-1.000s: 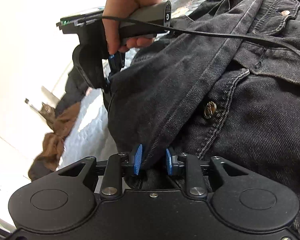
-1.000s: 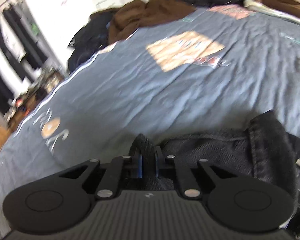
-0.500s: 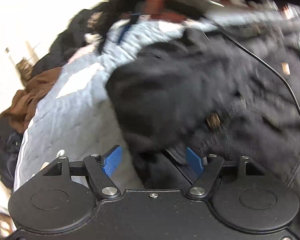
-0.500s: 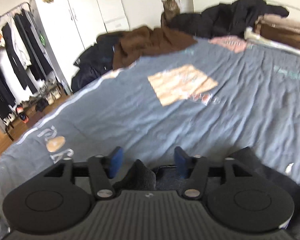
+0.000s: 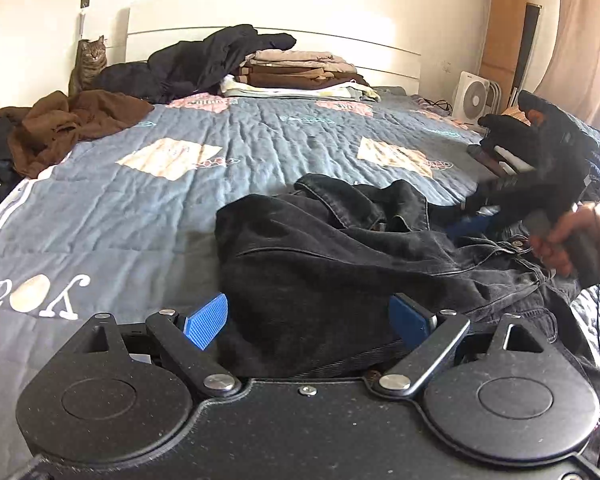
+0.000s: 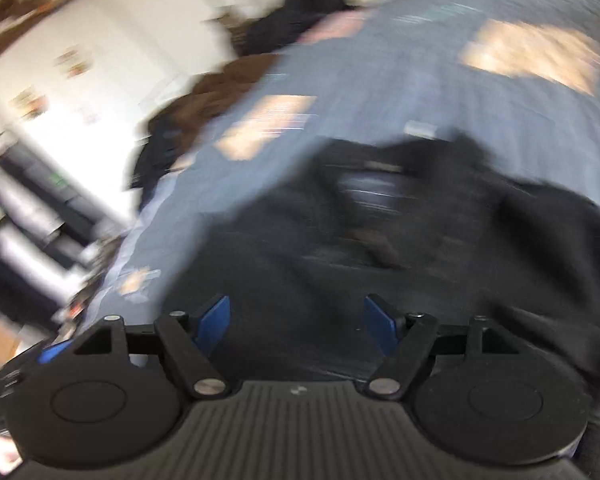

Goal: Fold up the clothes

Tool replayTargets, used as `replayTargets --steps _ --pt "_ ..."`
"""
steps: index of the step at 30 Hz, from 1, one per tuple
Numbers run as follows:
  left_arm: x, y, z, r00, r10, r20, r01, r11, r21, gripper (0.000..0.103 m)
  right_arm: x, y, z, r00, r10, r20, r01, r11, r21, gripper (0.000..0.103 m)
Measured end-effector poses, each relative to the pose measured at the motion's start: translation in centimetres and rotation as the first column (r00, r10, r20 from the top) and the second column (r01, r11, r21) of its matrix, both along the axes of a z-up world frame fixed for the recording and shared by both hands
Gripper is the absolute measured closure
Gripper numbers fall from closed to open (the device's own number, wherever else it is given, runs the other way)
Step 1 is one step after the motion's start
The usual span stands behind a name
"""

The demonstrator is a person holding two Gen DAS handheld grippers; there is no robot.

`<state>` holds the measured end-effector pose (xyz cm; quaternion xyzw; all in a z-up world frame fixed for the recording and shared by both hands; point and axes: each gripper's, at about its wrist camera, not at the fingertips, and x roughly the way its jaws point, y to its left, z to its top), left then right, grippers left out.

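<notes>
A black denim jacket point(image 5: 340, 256) lies crumpled on the blue-grey quilt point(image 5: 140, 208) of a bed. My left gripper point(image 5: 306, 320) is open, its blue pads wide apart with a fold of the jacket lying loose between them. My right gripper point(image 6: 296, 320) is open too, over the blurred dark jacket point(image 6: 380, 240). In the left wrist view the right gripper point(image 5: 556, 184) shows at the right edge, held in a hand just beyond the jacket.
A stack of folded clothes point(image 5: 300, 72) and a black heap point(image 5: 204, 60) sit by the headboard. Brown clothes point(image 5: 68, 120) lie at the left edge, a cat point(image 5: 90, 60) behind them. A white fan point(image 5: 474, 98) stands at the far right.
Both grippers opened and let go of the jacket, which dropped onto the quilt. The left view levelled out; the right gripper is swinging fast, blurring its view.
</notes>
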<state>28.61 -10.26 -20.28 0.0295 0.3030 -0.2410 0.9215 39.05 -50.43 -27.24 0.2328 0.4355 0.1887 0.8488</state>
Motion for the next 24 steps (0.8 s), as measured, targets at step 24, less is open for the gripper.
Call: replayTargets --steps 24 --pt "-0.6 -2.0 -0.6 0.999 -0.046 0.012 0.045 0.998 0.04 0.015 -4.1 -11.0 -0.3 0.981 -0.171 -0.097 0.148 0.966 -0.21 0.035"
